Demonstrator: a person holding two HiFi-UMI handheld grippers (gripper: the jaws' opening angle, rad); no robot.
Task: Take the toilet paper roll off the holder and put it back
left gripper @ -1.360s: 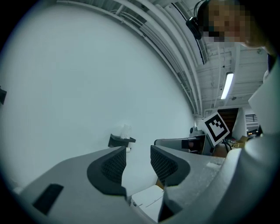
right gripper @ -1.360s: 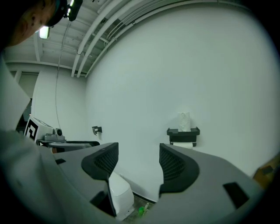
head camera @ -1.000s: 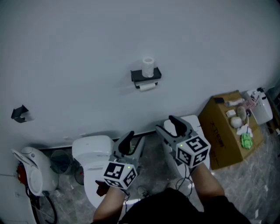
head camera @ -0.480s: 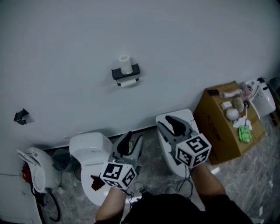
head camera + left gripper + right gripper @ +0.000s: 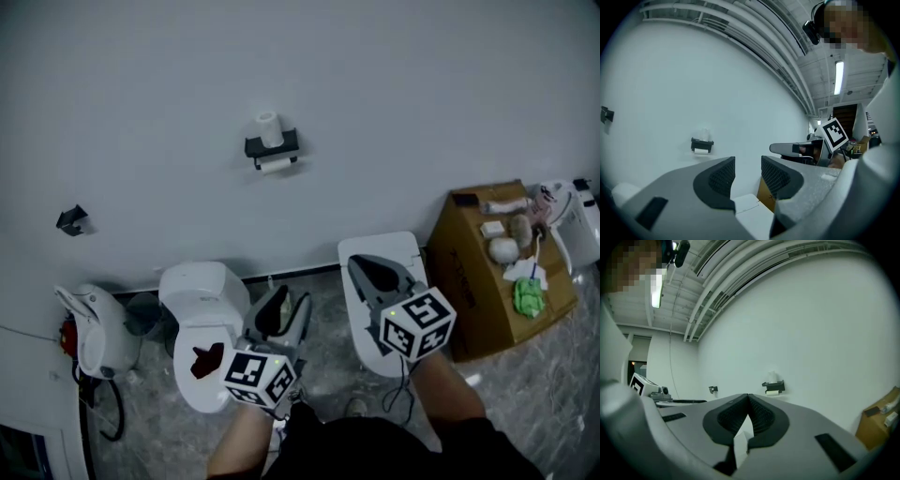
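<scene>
A black toilet paper holder (image 5: 272, 147) is fixed on the white wall, far ahead of both grippers. One white roll (image 5: 268, 127) stands upright on top of it, and another roll (image 5: 275, 165) hangs beneath. My left gripper (image 5: 286, 309) is held low over the toilet, open, with nothing between its pads. My right gripper (image 5: 370, 268) is held beside it, shut and empty. The holder (image 5: 702, 145) shows small in the left gripper view above the open left gripper (image 5: 747, 171). In the right gripper view the holder (image 5: 773, 386) sits just above the right gripper (image 5: 748, 398).
A white toilet (image 5: 202, 319) stands below the left gripper and a white bin (image 5: 352, 309) under the right one. At right is a cardboard box (image 5: 473, 281) with small items on top. A white appliance (image 5: 89, 328) stands at left. A small black hook (image 5: 72, 220) is on the wall.
The right gripper's jaws have closed from wide open to shut on nothing. The head view has swung, so the holder now lies further left and higher. The left gripper stays open.
</scene>
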